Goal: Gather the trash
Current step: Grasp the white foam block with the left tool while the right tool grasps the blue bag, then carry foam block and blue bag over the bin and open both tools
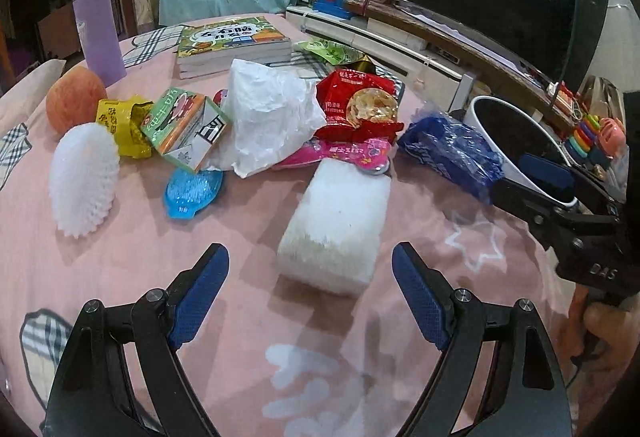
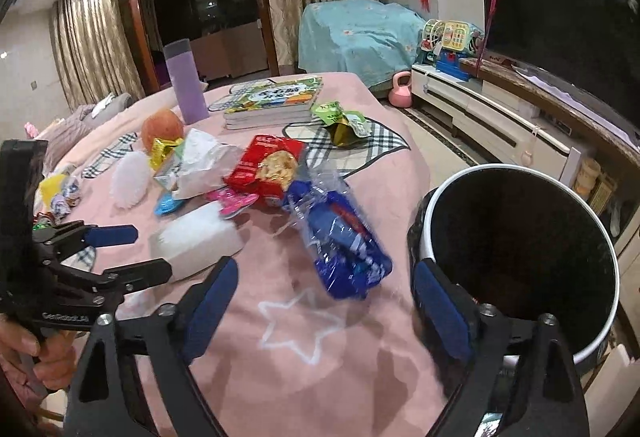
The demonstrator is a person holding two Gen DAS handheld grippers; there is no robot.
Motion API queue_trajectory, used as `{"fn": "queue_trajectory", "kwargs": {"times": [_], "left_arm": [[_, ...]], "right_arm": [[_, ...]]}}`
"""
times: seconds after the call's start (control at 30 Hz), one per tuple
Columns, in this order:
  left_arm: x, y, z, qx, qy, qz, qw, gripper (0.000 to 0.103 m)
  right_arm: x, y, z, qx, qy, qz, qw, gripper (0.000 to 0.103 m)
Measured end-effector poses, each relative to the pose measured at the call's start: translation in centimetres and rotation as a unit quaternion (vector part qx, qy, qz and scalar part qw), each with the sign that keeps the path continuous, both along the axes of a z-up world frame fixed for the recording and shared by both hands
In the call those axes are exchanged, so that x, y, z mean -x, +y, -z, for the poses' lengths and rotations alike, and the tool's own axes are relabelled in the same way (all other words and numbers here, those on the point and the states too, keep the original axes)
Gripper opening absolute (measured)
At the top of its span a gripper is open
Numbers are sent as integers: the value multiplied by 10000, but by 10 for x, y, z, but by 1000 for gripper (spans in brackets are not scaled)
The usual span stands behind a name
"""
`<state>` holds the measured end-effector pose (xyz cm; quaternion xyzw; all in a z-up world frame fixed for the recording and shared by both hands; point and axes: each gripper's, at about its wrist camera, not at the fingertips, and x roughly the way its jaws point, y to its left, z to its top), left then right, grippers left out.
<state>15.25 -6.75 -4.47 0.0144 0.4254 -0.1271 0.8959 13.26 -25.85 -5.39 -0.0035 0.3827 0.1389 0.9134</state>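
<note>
Because the white foam block [image 1: 334,225] looks light and squashy, the left gripper [image 1: 310,263], jaws spread, should pinch its long sides gently.

Blue wrapper [image 2: 340,237]: motion-blurred, print unreadable. Pink packet [image 1: 344,153]: mostly hidden under red snack bag [image 1: 360,105]. Trash bin [image 2: 520,257]: interior dark, contents indiscernible.

— What carries the clutter?
— A pink cloth-covered table [image 1: 120,269], filling the frame.
— And on it?
— Upper left: purple cup [image 1: 98,33], apple [image 1: 74,101]. Top centre: books [image 1: 234,47]. Centre: white foam block [image 1: 334,225], red snack bag [image 1: 360,105], crumpled paper [image 1: 272,117]. Right: blue wrapper [image 1: 452,153]. Left: foam net [image 1: 82,177].
</note>
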Motion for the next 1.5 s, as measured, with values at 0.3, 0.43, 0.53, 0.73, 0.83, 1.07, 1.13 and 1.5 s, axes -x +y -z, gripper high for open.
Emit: {"fn": "queue_trajectory", "kwargs": {"times": [0.3,0.43,0.53,0.73,0.83,1.07,1.13,1.5], "left_arm": [[-9,-8,11,152,293,247,9991,52],[0,-4,10,350,288,229,9987,50],[9,-3,8,525,303,198,9980,49],[30,-12,-7,834,129,227,9962,49],[39,-22,-15,922,24,284,9953,49],[48,-44,-24,866,-37,460,9952,49],[49,-49,-24,848,-50,487,9952,49],[53,-79,-31,739,-86,738,9945,49]], "right_arm": [[-25,0,21,49,478,29,9988,40],[-12,-3,16,-168,419,104,9989,33],[2,-8,12,-390,396,156,9983,32],[29,-20,5,-765,294,430,9957,32],[41,-29,0,-957,255,618,9932,32],[62,-43,-7,-1222,128,898,9884,32],[66,-49,-7,-1268,119,973,9871,32],[82,-78,-13,-1353,-44,1300,9822,32]]}}
